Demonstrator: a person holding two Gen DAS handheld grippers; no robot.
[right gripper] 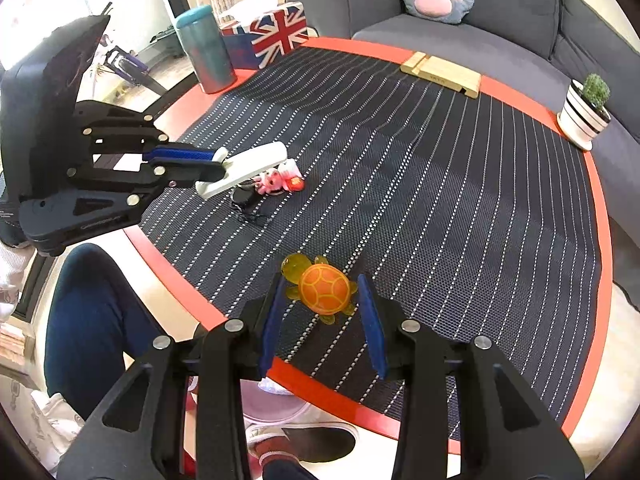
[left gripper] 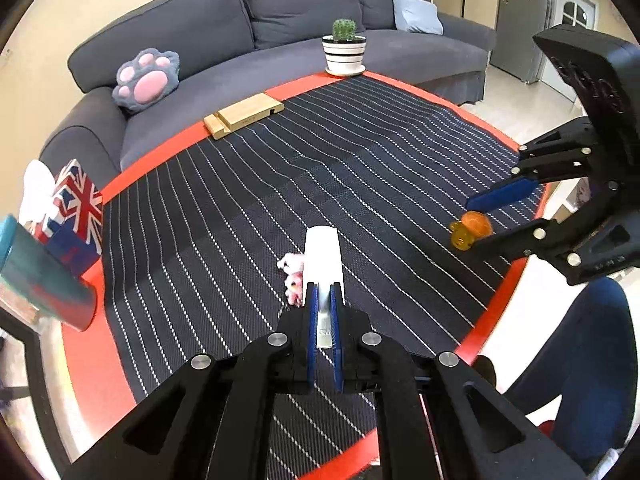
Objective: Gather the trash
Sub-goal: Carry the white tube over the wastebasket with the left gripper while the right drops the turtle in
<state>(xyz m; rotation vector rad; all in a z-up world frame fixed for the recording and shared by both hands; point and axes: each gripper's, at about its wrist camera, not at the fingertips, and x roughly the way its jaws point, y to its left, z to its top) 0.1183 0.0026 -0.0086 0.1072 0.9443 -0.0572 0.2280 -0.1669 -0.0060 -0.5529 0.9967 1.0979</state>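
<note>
My left gripper (left gripper: 324, 300) is shut on a flat white plastic piece (left gripper: 323, 256) and holds it above the striped mat; it also shows in the right wrist view (right gripper: 214, 162) with the white piece (right gripper: 252, 166). A pink toy keychain (right gripper: 276, 180) lies under it, partly hidden in the left wrist view (left gripper: 294, 276). My right gripper (right gripper: 322, 300) is open around an orange and yellow toy turtle (right gripper: 322, 288) near the table's front edge; its fingers are apart from it. The left wrist view shows the right gripper (left gripper: 470, 220) and the turtle (left gripper: 472, 226).
A red round table (right gripper: 596, 208) carries a dark striped mat (right gripper: 420, 184). On the rim stand a teal tumbler (right gripper: 206, 50), a Union Jack tissue box (right gripper: 272, 32), a wooden phone stand (right gripper: 442, 74) and a potted cactus (right gripper: 586, 112). A grey sofa (left gripper: 280, 20) lies behind.
</note>
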